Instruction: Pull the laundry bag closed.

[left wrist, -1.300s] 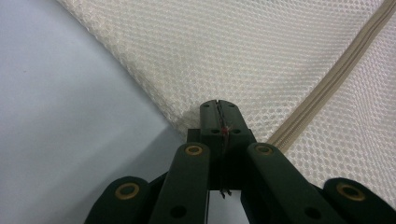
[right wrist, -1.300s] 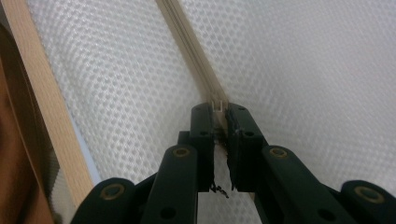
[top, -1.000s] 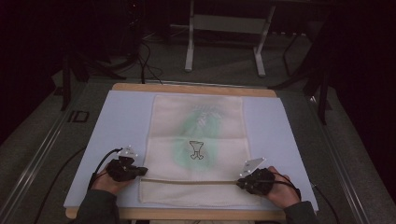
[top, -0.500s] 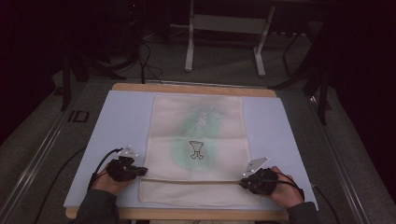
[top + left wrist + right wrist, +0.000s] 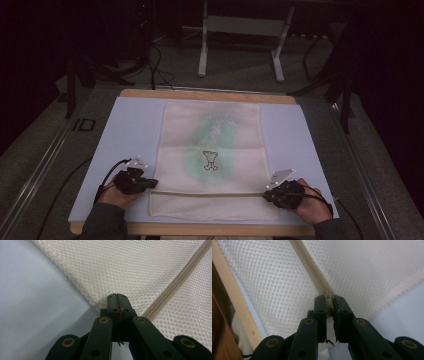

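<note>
The high view was dim and grainy: the room behind the pale blue-topped wooden desk [image 5: 130, 130] sank into near black, and soft light from above fell on the desk alone, casting only faint shadows. The cream mesh zip-up laundry bag [image 5: 210, 150] looked soft in detail there. Both gripper views were brighter and evenly lit, the mesh weave sharp near each black tool, the nearest linkage arms slightly blurred. No glare showed.
</note>
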The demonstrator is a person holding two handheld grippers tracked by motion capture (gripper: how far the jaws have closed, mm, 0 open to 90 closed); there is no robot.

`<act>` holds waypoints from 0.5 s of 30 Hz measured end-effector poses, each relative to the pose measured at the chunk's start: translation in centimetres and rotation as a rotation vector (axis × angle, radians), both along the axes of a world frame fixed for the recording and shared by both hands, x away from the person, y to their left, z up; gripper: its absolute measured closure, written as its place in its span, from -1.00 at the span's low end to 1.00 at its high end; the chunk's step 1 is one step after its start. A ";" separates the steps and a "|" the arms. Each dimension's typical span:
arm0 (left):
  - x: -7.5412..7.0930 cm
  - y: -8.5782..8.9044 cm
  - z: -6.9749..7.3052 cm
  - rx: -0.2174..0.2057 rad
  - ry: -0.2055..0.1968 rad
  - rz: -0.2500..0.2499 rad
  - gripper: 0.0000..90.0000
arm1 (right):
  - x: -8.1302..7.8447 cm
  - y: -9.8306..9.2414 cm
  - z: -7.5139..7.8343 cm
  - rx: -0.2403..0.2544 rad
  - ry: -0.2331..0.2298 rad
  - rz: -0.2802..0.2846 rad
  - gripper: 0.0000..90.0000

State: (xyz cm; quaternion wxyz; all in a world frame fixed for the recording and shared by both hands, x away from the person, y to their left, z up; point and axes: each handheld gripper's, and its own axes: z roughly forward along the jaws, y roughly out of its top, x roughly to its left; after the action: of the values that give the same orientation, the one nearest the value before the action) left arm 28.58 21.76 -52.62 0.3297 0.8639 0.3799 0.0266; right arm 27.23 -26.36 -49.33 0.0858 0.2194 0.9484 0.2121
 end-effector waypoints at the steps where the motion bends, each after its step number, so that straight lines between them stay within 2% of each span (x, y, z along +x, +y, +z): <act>1: 0.0 0.0 0.0 0.000 0.000 0.001 1.00 | -0.1 -0.3 0.0 -0.003 0.002 -0.010 0.83; 5: 0.0 0.0 0.0 0.003 0.001 0.002 1.00 | -0.2 -1.4 0.0 0.027 0.010 -0.021 0.83; 11: 0.0 0.0 0.0 -0.002 0.000 0.000 1.00 | -0.1 -1.2 0.0 0.018 0.014 -0.019 0.83; 15: 0.0 -0.1 0.1 0.017 -0.005 -0.005 0.99 | 0.0 -1.1 -0.3 0.026 0.019 -0.022 0.74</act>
State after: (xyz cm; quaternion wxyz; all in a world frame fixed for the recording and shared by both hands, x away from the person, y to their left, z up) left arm 28.54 21.65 -52.52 0.3235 0.8674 0.3767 0.0312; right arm 27.18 -27.46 -49.59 0.0760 0.2328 0.9439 0.2216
